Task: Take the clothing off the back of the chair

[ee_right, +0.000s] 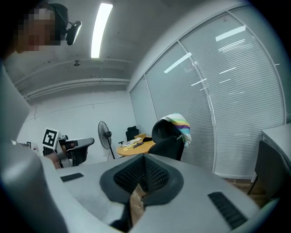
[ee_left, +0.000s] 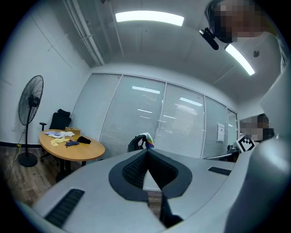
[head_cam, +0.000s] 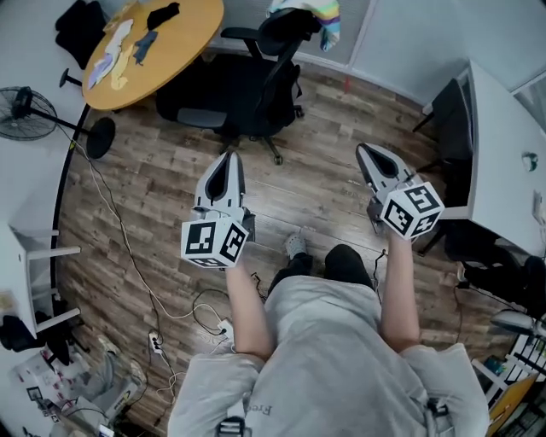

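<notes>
A striped, many-coloured garment (head_cam: 325,17) (ee_right: 181,124) (ee_left: 147,140) hangs over the back of a black office chair (head_cam: 247,81) (ee_right: 167,139) at the far side of the room. Both grippers are held out level in front of me, well short of the chair. My left gripper (head_cam: 229,158) (ee_left: 148,151) is shut with nothing between its jaws. My right gripper (head_cam: 362,150) (ee_right: 144,157) is shut and empty too. In each gripper view the chair and garment stand beyond the jaw tips.
A round wooden table (head_cam: 175,38) (ee_left: 72,150) with small cloths on it stands left of the chair. A floor fan (head_cam: 30,115) (ee_left: 29,113) and loose cables (head_cam: 183,316) lie at the left. A white desk (head_cam: 503,145) and a dark chair (head_cam: 452,128) stand at the right.
</notes>
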`<state>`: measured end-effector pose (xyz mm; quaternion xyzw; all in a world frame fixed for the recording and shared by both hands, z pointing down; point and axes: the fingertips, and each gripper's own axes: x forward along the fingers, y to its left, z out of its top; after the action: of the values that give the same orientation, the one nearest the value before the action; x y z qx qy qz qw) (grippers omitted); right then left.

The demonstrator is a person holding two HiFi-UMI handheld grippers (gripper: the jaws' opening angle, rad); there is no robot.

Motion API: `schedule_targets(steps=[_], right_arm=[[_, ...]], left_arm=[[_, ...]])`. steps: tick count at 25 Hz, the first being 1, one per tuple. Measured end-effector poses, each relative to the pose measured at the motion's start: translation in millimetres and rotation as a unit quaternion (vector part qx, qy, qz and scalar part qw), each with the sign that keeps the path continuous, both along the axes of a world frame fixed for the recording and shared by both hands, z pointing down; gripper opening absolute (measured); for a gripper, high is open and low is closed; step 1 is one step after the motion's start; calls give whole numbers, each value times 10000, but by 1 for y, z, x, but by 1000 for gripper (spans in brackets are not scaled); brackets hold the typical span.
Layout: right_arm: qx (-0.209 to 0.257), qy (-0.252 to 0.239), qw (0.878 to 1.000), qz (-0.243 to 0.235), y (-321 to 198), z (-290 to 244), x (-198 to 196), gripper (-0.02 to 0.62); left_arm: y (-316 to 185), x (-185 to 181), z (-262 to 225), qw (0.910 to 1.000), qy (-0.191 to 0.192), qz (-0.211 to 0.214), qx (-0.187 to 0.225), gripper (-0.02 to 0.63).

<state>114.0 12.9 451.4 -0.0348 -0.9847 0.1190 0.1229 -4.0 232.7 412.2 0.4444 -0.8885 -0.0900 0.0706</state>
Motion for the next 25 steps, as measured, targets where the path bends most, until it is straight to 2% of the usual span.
schedule_targets(steps=[4, 9, 12, 19, 25], right_arm=[[63, 23, 10000, 54, -7, 8, -14, 21], [318, 172, 9988, 322, -31, 22, -34, 21], [243, 132, 9987, 427, -51, 23, -54, 21], [513, 272, 9965, 609, -97, 23, -116, 21], [357, 93, 9961, 800, -142, 13, -172, 21]], left_arm=[[1, -12, 2, 9999, -89, 17, -135, 26], [-6, -39, 9, 9998, 39, -10, -194, 26], [-15, -58, 7, 9997, -28, -41, -236, 26], [-45, -127, 2, 9999, -46, -100, -42, 26], [-88, -185, -6, 9998, -102, 77, -176, 26]])
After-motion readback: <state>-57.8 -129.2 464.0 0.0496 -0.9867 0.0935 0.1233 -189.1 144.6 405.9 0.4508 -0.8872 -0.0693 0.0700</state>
